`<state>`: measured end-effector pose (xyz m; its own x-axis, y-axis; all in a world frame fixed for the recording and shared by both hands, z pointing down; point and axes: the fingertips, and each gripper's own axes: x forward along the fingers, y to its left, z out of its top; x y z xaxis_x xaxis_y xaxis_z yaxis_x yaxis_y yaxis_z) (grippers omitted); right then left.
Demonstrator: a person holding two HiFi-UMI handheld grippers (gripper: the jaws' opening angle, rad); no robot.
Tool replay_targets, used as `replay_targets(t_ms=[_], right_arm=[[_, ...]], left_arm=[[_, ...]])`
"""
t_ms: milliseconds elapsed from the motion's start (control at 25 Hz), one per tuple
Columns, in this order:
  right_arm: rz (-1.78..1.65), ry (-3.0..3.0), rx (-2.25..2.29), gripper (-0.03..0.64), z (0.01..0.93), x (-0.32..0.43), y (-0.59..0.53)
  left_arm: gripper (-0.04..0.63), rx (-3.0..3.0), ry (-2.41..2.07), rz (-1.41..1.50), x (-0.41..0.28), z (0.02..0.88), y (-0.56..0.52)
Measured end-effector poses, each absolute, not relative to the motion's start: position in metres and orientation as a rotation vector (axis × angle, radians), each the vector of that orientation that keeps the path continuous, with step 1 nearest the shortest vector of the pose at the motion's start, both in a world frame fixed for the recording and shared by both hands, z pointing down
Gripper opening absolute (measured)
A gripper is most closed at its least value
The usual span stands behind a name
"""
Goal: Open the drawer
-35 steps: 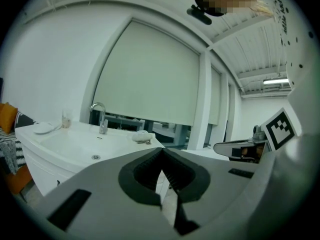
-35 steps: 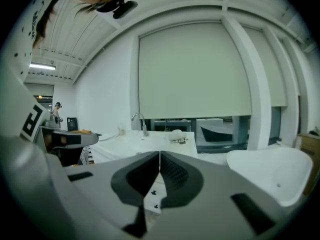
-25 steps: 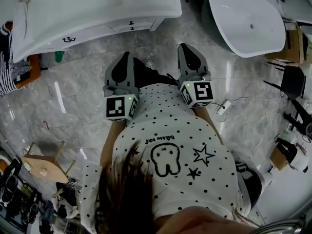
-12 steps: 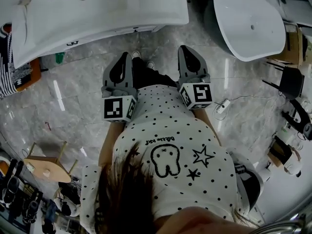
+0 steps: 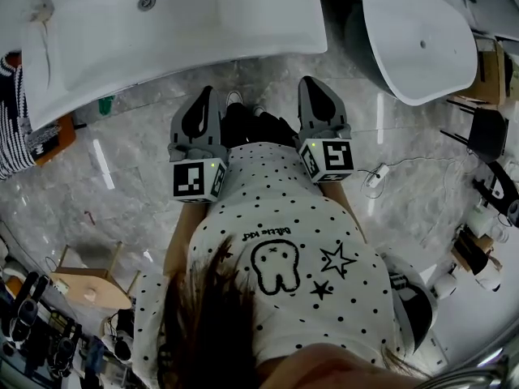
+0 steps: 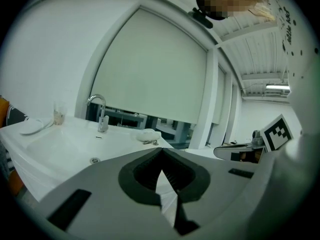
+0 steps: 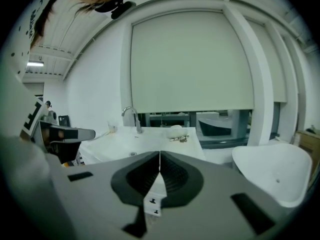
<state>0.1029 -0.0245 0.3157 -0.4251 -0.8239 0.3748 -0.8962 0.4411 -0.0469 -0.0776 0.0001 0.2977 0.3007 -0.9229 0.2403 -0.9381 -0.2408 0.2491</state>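
Though the left gripper [image 5: 204,102] and right gripper [image 5: 315,96] are both closed on nothing, the white drawer front with dark pulls [image 7: 152,202] lies ahead and below them, under the white basin countertop [image 5: 243,23]; the right gripper looks better lined up.

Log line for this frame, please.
left gripper: shut, empty | right gripper: shut, empty | sink vanity: ahead, untouched | drawer: not yet opened
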Motion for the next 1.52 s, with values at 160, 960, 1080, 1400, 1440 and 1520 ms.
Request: replay_targets(t_ms=[160, 960, 1080, 1400, 1440, 1520], right_arm=[[0.361, -2.397, 1.469, 0.015, 0.319, 0.095, -0.028], [0.365, -2.425, 1.351, 0.015, 0.317, 0.118, -0.054], [0.364, -2.433, 1.343, 0.015, 0.319, 0.118, -0.058], [0.341, -2.47, 1.35, 0.015, 0.313, 0.121, -0.063], [0.336, -2.474, 1.352, 0.015, 0.312, 0.12, -0.064], [0.328, -2.481, 1.357, 0.015, 0.31, 0.118, -0.067]], left_arm=[[0.005, 2.216, -1.673, 0.07, -0.086, 0.301, -0.004], [0.005, 2.023, -1.785, 0.059, -0.074, 0.312, -0.018], [0.005, 2.001, -1.802, 0.078, -0.076, 0.316, -0.02], [0.005, 2.053, -1.835, 0.072, -0.07, 0.304, -0.024], [0.005, 2.054, -1.839, 0.069, -0.071, 0.303, -0.025], [0.005, 2.053, -1.849, 0.062, -0.075, 0.302, -0.026]])
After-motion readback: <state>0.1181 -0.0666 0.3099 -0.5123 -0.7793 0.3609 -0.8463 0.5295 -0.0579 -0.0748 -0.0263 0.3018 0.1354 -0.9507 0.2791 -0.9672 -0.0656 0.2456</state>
